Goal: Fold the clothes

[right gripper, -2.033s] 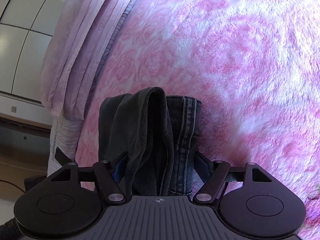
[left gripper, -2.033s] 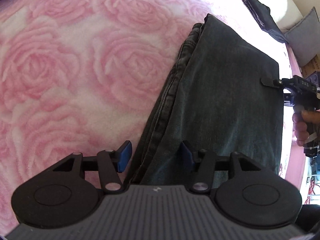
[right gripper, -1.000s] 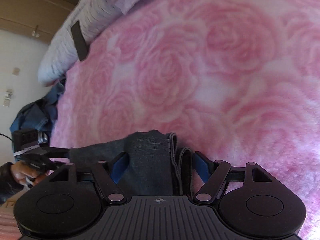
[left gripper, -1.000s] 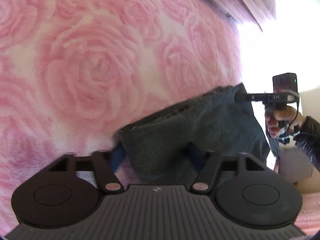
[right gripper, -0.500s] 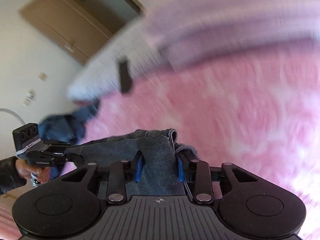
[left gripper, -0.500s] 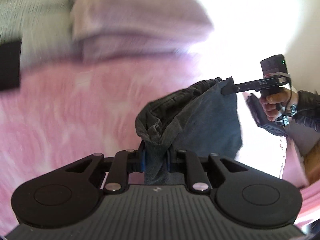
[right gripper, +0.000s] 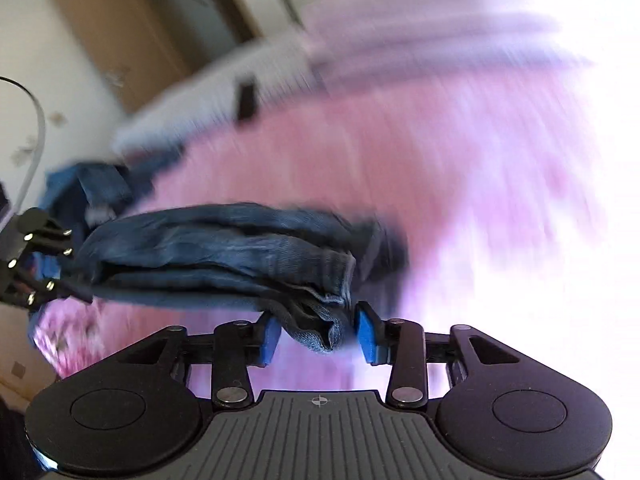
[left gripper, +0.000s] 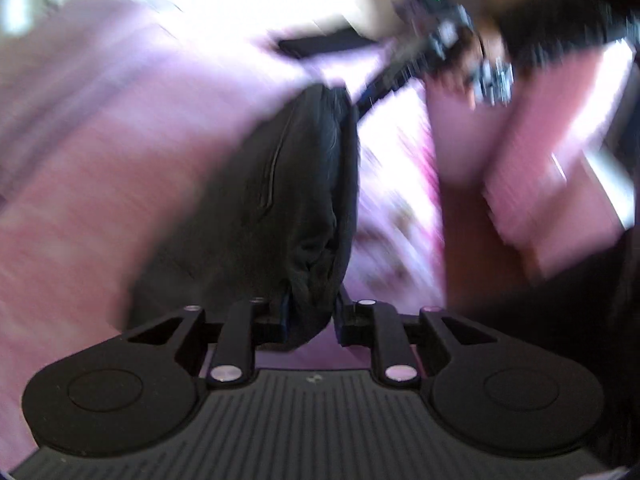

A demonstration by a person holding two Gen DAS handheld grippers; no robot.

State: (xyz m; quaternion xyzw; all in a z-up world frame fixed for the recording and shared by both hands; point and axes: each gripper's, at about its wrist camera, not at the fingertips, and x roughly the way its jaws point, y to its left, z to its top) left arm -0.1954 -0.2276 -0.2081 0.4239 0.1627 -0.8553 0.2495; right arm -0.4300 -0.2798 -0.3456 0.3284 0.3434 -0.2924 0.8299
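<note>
The folded dark jeans (left gripper: 280, 200) hang in the air, stretched between my two grippers above the pink rose blanket (right gripper: 360, 160). My left gripper (left gripper: 311, 320) pinches one bunched end between its blue pads, and its jaws are opening slightly. In the right wrist view the other end of the jeans (right gripper: 224, 256) droops between the blue pads of my right gripper (right gripper: 318, 336); those jaws are opening too, with the cloth still touching the pads. The left gripper (right gripper: 74, 266) shows at the left edge of that view. Both views are blurred by motion.
A person's hand (left gripper: 480, 52) and dark sleeve (left gripper: 560, 8) carry the right gripper at the top right. Another blue denim garment (right gripper: 92, 184) lies at the blanket's far left. A pale lilac quilt (right gripper: 420, 40) lies beyond, with a wooden door (right gripper: 132, 32) behind.
Both grippers closed on the jeans' ends, lifted them off the blanket and swung them quickly sideways. The left gripper rolled, so the jeans now run straight ahead of it.
</note>
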